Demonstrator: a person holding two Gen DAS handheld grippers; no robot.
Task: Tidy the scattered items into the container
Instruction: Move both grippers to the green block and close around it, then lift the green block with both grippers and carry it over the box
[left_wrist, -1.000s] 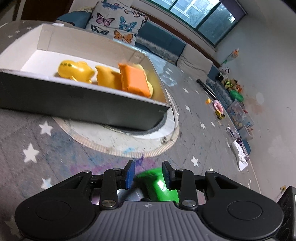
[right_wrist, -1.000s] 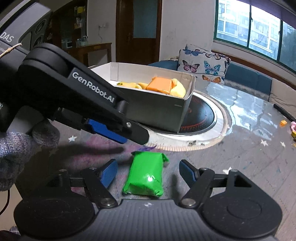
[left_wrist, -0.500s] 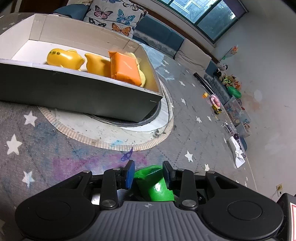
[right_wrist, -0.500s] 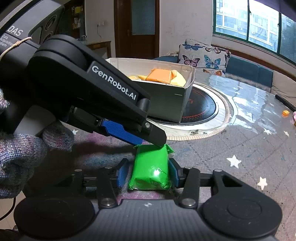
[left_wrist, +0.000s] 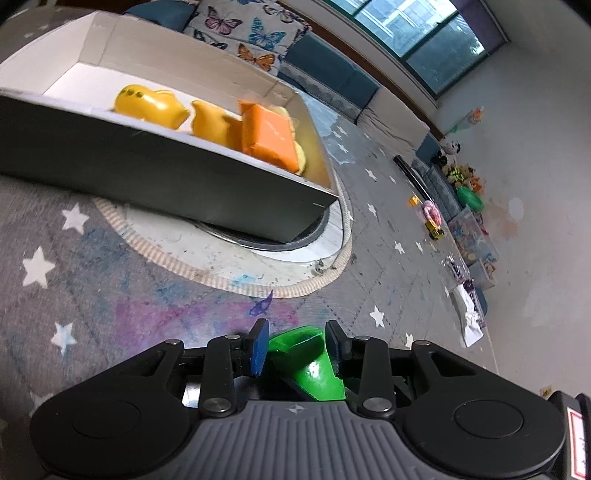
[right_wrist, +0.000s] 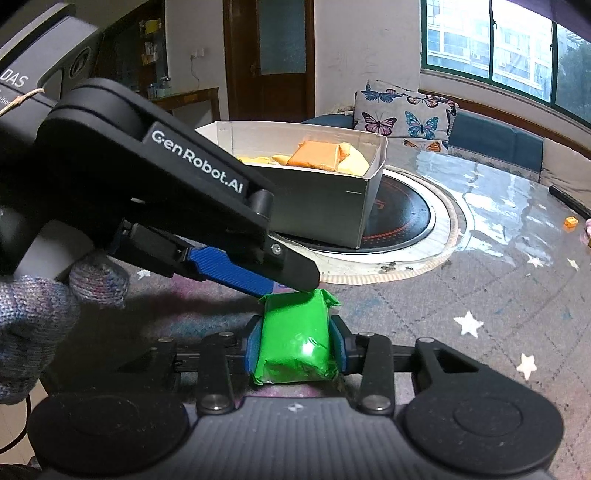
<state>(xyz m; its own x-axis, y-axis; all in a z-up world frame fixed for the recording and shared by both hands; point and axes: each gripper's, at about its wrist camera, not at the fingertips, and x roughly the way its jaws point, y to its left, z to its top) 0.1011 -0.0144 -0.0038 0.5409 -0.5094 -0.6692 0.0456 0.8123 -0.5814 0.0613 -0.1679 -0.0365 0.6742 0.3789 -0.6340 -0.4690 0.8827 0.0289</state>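
A green wrapped packet (right_wrist: 295, 338) is held between the fingers of my right gripper (right_wrist: 294, 341), which is shut on its sides just above the star-patterned mat. My left gripper (left_wrist: 295, 345) also grips the far end of the same green packet (left_wrist: 310, 363); in the right wrist view its fingers (right_wrist: 236, 275) reach in from the left onto the packet's top end. The grey box (left_wrist: 155, 173) stands beyond on a round cooktop and holds yellow toys (left_wrist: 149, 107) and an orange packet (left_wrist: 267, 134). The box also shows in the right wrist view (right_wrist: 317, 206).
The round cooktop (right_wrist: 402, 218) with a pale ring sits under the box. A butterfly cushion (right_wrist: 402, 114) and a blue sofa lie behind. Small toys (left_wrist: 430, 216) and clutter line the far wall. A gloved hand (right_wrist: 40, 317) holds the left gripper.
My right gripper closed on the green packet, having been open around it a second ago. The left gripper stayed shut on the packet and the box has drawn slightly nearer.
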